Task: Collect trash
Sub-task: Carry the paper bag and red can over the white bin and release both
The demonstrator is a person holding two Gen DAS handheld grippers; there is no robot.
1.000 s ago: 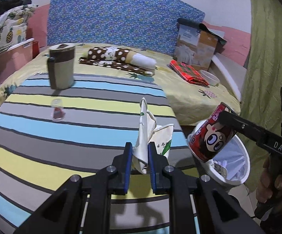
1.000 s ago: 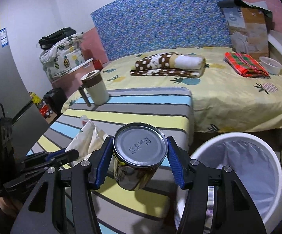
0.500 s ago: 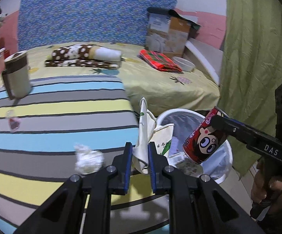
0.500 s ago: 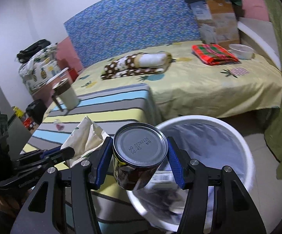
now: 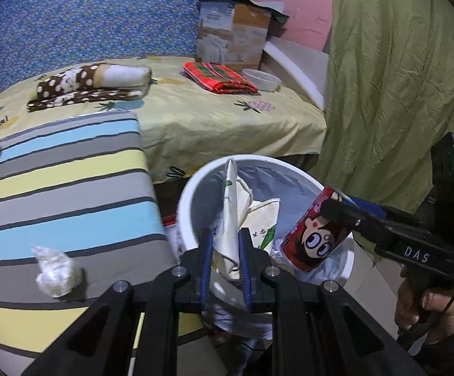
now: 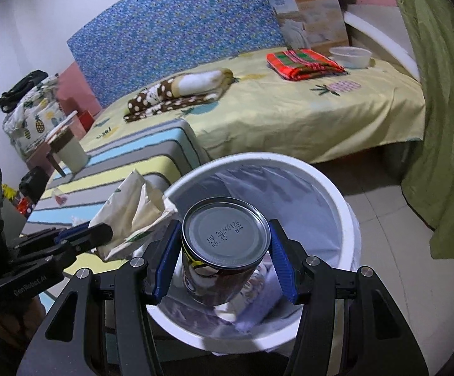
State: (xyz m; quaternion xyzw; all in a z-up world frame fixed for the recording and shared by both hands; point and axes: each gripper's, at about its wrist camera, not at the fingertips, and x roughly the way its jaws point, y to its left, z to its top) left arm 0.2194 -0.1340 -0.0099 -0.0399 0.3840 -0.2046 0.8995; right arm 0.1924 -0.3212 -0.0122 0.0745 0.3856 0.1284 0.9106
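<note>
The can [image 6: 224,250] has a smooth, dull-grey metal end and glossy printed wall. The wrapper [image 5: 231,219] is creased cream paper. The bin [image 6: 336,194] is glossy white plastic; its liner [image 6: 289,188] thin translucent film.

"DAS" on right gripper [image 5: 336,216]; date stamp "20260126" on can [image 6: 226,238] base.

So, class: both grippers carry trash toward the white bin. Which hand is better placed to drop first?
Right: its can hangs directly over the bin's opening. The left gripper's paper bag sits at the near rim.
</note>
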